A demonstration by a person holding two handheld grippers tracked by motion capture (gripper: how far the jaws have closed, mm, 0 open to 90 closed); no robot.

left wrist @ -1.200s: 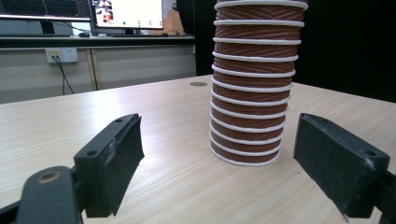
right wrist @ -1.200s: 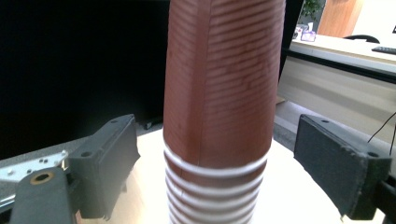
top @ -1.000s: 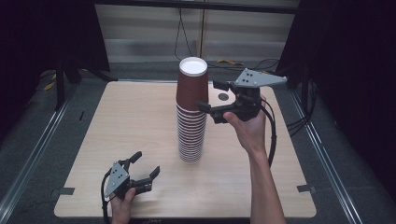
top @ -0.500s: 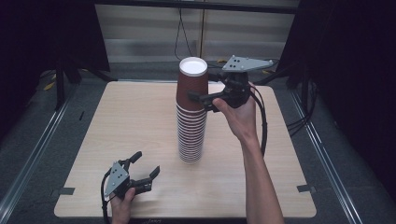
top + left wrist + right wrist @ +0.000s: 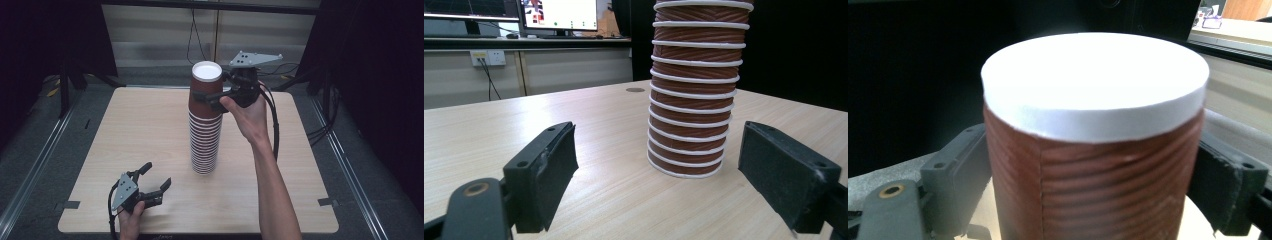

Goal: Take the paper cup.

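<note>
Dark curtains ring a pale wooden tabletop [image 5: 150, 130]. At frame centre stands the cup stack [image 5: 204, 135]; the right gripper [image 5: 220, 97] brackets its top cup [image 5: 1095, 145], jaws seemingly pressing. A skewed lift could topple the tower. Lower left, the left gripper [image 5: 156, 181] rests, jaws spread, empty.

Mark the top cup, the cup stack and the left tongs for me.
top cup [image 5: 1095, 165]: right gripper view, ribbed brown side wall.
cup stack [image 5: 204, 145]: high view, mid-height rims.
left tongs [image 5: 157, 179]: high view, gap between fingertips.
</note>
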